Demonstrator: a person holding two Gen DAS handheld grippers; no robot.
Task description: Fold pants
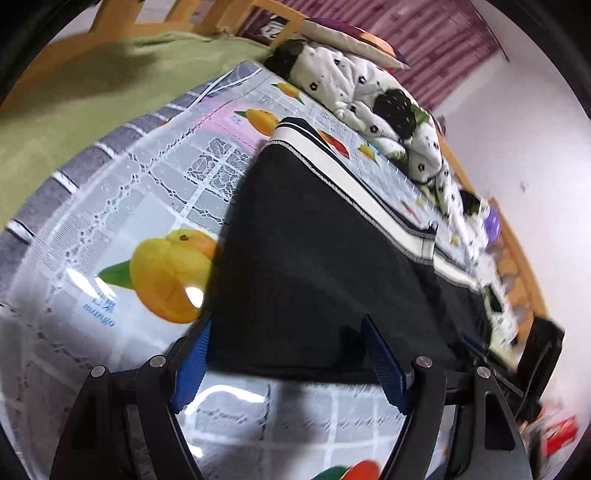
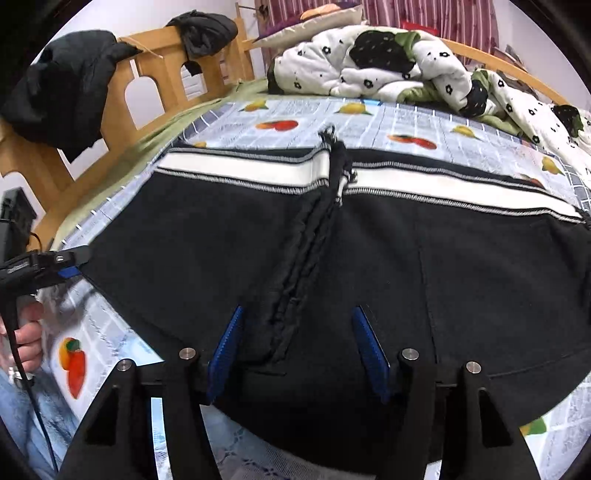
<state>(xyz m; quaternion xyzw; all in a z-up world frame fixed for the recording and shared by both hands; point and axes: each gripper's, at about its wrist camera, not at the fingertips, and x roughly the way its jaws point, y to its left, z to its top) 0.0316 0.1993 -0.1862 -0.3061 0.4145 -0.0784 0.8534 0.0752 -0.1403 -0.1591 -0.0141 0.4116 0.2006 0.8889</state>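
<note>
Black pants [image 2: 221,240] with a white side stripe [image 2: 240,168] lie spread on a fruit-print cloth [image 2: 406,118] over the bed. They also show in the left wrist view [image 1: 314,258], where the stripe [image 1: 369,195] runs along the far edge. My left gripper [image 1: 288,354] is open, its blue pads on either side of the pants' near corner. It also shows at the left of the right wrist view [image 2: 72,264]. My right gripper [image 2: 295,350] is open over the pants' near edge, straddling a bunched seam with a drawstring [image 2: 314,229].
A rumpled white floral quilt [image 2: 388,66] and a pillow [image 2: 314,22] lie at the back of the bed. Dark clothes [image 2: 62,85] hang on the wooden bed frame [image 2: 155,70]. A green sheet [image 1: 74,92] lies beyond the cloth. A hand [image 2: 26,332] holds the left gripper.
</note>
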